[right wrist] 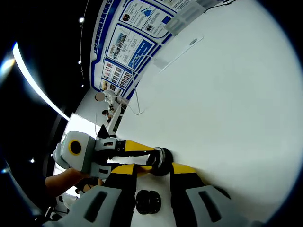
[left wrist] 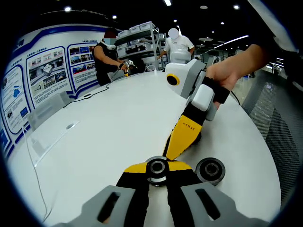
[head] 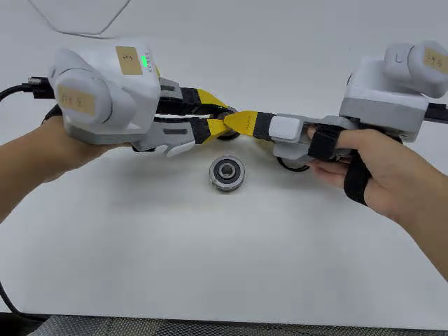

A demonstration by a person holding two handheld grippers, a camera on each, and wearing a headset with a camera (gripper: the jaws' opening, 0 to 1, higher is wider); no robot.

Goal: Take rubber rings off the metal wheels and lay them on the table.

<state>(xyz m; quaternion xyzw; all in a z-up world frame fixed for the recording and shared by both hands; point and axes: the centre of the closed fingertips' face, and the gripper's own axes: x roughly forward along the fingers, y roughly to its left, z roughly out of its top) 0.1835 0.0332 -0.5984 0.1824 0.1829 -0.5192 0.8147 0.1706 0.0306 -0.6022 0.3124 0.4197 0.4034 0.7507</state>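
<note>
A metal wheel with a black rubber ring (left wrist: 157, 169) hangs just above the white table, and my left gripper (left wrist: 157, 176) is shut on it from the left. My right gripper (right wrist: 160, 171) comes in from the opposite side, its yellow fingertips closed against the same wheel (right wrist: 160, 160). In the head view the two grippers meet tip to tip, the left gripper (head: 220, 116) against the right gripper (head: 241, 122), and they mostly hide the held wheel (head: 228, 133). A second ringed wheel (head: 227, 173) lies flat on the table just in front of them.
A dark ring-shaped piece (head: 291, 165) lies partly hidden under my right gripper's body. The white table (head: 210, 266) stretches wide in front. A thin cable (head: 77, 28) loops at the back left. Two people (left wrist: 142, 52) stand at the table's far end.
</note>
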